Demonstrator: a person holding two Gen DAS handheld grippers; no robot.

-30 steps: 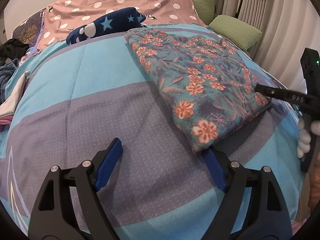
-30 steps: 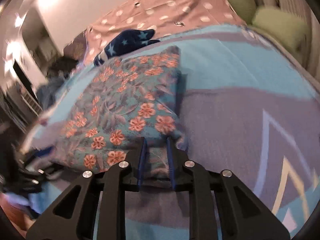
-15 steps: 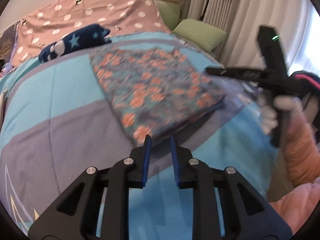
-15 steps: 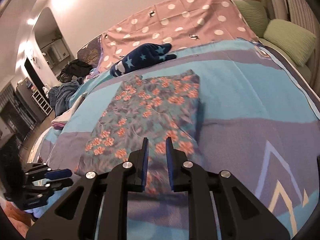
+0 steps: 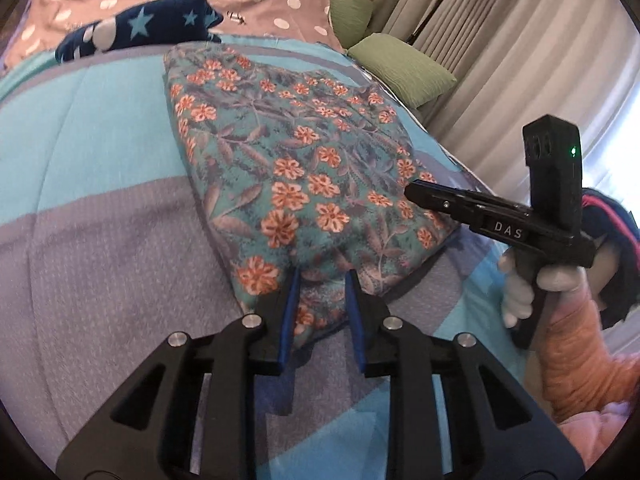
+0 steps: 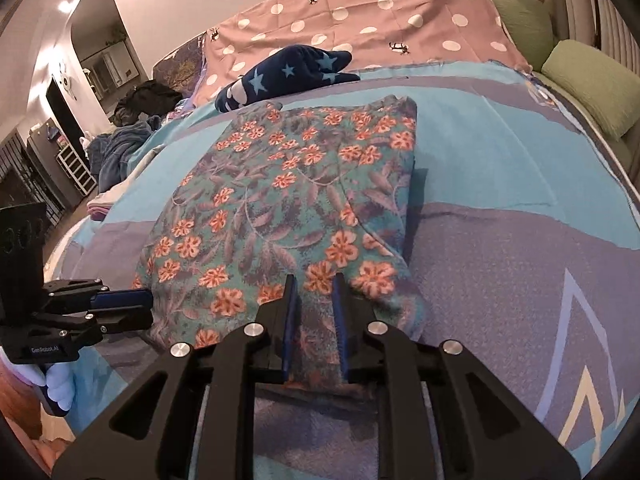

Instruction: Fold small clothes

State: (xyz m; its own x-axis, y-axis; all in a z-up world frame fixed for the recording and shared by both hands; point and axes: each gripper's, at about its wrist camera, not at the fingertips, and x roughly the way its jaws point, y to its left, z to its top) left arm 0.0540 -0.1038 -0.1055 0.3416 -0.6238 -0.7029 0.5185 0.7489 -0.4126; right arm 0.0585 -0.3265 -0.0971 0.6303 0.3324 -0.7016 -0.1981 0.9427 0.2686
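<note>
A teal floral garment (image 5: 296, 168) lies folded flat on the blue and purple bedspread (image 5: 100, 240); it also shows in the right wrist view (image 6: 288, 200). My left gripper (image 5: 320, 276) is shut on the garment's near left corner. My right gripper (image 6: 312, 280) is shut on the near right corner. Each gripper shows in the other's view: the right one (image 5: 416, 192) at the garment's right edge, the left one (image 6: 148, 306) at its left edge.
A navy star-print cloth (image 6: 288, 76) lies behind the garment, in front of a pink polka-dot sheet (image 6: 380, 8). Green pillows (image 5: 400, 68) and curtains stand to the right. A pile of dark clothes (image 6: 120, 148) lies at the bed's left side.
My left gripper went from open beside the garment to shut on its near corner. My right gripper let go, drew back, then closed on the near right corner again.
</note>
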